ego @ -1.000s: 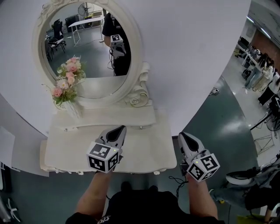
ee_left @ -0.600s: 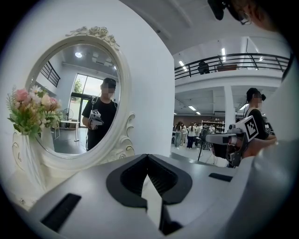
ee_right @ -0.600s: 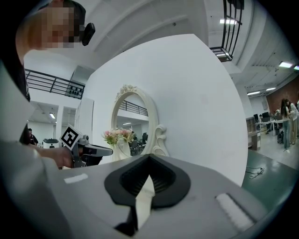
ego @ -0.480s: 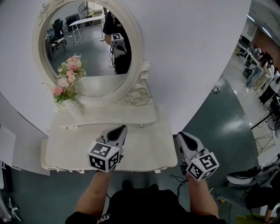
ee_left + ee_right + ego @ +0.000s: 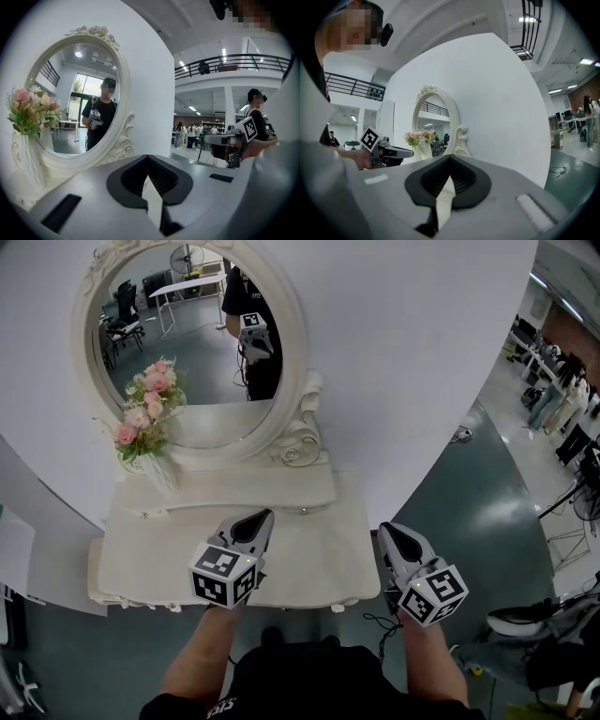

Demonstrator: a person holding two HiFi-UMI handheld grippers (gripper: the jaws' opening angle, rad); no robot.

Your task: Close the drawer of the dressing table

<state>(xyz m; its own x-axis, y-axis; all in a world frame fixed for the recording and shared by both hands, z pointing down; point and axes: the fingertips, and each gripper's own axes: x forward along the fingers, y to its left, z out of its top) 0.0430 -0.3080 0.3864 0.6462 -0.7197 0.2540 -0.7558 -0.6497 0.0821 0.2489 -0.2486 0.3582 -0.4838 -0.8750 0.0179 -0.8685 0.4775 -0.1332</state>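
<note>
White from top to moulded edge, the dressing table point(image 5: 309, 563) fills the lower middle of the head view, with its oval mirror point(image 5: 202, 343) at upper left and a bunch of pink flowers point(image 5: 145, 409) on the left of the top. Holding this moment against the second before it, we find next to nothing changed: both hands sit where they were, and the table looks the same. The left gripper point(image 5: 261, 517) hovers over the middle of the tabletop, pointing toward the mirror, and its own view shows the jaws clenched tip to tip with nothing between them. The right gripper point(image 5: 389, 532) hangs just off the table's right edge, also clenched and empty, well apart from any handle. As for the drawer, the only fronts we can make out are on the low tier point(image 5: 225, 491) beneath the mirror, marked by two small knobs point(image 5: 302, 512), and they appear pushed in flush. Anything under the front edge is hidden from above. We judge that either the closing is already done or the push has not started, since neither claw touches the furniture.
</note>
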